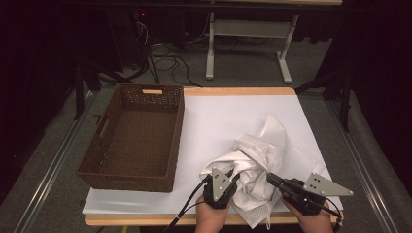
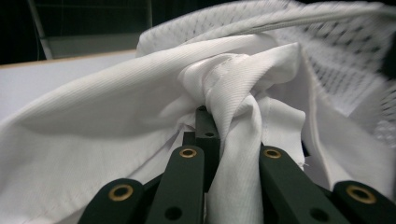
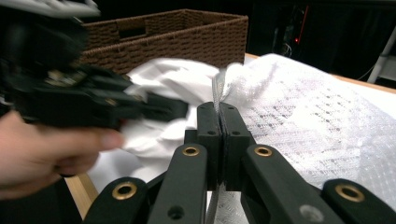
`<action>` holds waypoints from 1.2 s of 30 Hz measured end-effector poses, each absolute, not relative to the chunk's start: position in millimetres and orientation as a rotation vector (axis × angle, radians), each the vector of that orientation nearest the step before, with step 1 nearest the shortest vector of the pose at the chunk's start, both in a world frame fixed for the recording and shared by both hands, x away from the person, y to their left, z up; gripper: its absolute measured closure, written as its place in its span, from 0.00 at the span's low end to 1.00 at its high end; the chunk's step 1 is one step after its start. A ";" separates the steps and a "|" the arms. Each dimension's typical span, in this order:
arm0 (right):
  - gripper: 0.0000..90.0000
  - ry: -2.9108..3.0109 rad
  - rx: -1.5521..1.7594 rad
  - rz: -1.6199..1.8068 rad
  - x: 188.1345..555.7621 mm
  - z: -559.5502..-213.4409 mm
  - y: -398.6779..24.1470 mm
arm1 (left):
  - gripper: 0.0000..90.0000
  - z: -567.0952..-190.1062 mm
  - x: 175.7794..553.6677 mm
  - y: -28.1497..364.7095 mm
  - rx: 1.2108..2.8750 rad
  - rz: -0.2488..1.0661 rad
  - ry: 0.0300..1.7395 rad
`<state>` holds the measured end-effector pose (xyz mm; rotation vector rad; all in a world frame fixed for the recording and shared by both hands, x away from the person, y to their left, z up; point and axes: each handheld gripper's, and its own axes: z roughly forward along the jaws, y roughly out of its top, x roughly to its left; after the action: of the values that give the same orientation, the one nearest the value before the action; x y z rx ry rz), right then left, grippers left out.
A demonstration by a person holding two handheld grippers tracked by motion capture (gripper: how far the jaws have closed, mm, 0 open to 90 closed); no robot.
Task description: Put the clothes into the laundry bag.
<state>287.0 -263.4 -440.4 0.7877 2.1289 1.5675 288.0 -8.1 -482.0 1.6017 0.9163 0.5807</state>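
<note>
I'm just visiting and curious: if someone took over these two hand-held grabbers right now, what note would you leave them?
Left gripper: jaws shut on a bunched fold of the white garment.
Right gripper: jaws shut on the garment's mesh edge.
The garment lies crumpled on the white table sheet, near the front edge, right of the brown basket.
Done: both grips taken.
Left: the garment is not folded yet, and the basket holds nothing; it probably goes there.

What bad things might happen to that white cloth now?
Both the left gripper and the right gripper pinch the crumpled white cloth, so pulling apart might strain its mesh part. It lies bunched near the table's front edge and might slide off. Folds may catch on the basket rim.
</note>
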 end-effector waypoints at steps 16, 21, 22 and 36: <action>1.00 2.155 0.810 1.569 290.9 -446.6 -261.8 | 0.95 -487.4 274.8 -63.1 1.745 0.609 0.709; 1.00 2.144 0.815 1.578 289.7 -444.7 -263.7 | 0.95 -494.8 283.0 -75.6 1.803 0.600 0.696; 1.00 2.141 0.812 1.580 289.6 -444.3 -264.3 | 0.95 -495.6 284.8 -78.2 1.810 0.595 0.697; 1.00 2.098 0.844 1.602 288.0 -440.2 -276.8 | 0.94 -503.6 301.6 -86.8 1.845 0.495 0.742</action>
<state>288.0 -276.8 -440.2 0.8444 2.0975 1.6021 301.6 -86.8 -503.6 1.8450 0.7416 0.4955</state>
